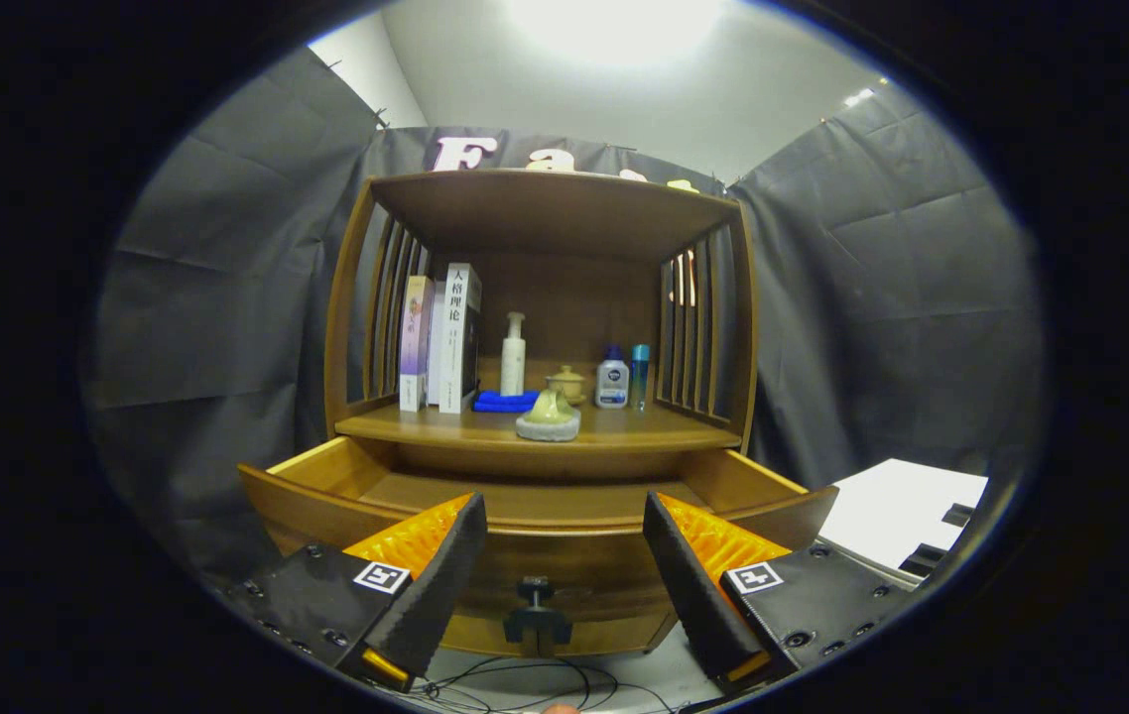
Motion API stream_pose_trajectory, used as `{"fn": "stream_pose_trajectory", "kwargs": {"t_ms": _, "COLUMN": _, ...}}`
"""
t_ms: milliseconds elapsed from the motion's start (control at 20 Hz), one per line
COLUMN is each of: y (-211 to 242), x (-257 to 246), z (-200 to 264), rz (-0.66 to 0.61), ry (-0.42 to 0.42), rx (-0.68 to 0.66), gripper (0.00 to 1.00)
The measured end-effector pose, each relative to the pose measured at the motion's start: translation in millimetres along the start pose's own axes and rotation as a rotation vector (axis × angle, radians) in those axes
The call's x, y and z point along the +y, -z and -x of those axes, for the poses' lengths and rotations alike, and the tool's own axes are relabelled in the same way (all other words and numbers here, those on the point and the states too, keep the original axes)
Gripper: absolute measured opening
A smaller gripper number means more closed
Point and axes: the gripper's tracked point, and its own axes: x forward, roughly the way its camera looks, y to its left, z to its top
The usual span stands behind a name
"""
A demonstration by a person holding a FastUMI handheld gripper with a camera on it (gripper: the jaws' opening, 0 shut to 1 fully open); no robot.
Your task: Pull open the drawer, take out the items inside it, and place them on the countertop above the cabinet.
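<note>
Fingers (445, 565) of the gripper (564, 575) stand wide apart and empty, just before the drawer (525, 501), which is pulled open beneath the countertop (624, 428). Its knob (536, 592) sits between them. The drawer's long axis runs side to side; its interior looks bare, items likely light.

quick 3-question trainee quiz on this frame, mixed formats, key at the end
1. True or false: the drawer is pulled open.
2. The gripper fingers are: A) shut on the drawer knob B) open, knob between them C) shut on a book.
3. Fill in: the blue cloth lies on the countertop at the foot of the white ____ bottle.

Key: 1 true; 2 B; 3 pump.
</note>
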Motion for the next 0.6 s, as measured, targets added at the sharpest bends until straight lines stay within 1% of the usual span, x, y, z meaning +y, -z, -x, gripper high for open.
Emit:
{"fn": "stream_pose_trajectory", "kwargs": {"t_ms": 150, "y": 22, "x": 5, "z": -5, "rz": -0.018, "ry": -0.017, "rx": 0.03, "gripper": 1.0}}
{"fn": "stream_pose_trajectory", "kwargs": {"t_ms": 450, "y": 54, "x": 11, "z": -22, "rz": 0.028, "ry": -0.037, "rx": 0.081, "gripper": 1.0}}
{"fn": "stream_pose_trajectory", "kwargs": {"t_ms": 600, "y": 65, "x": 12, "z": -31, "rz": 0.019, "ry": -0.052, "rx": 0.092, "gripper": 1.0}}
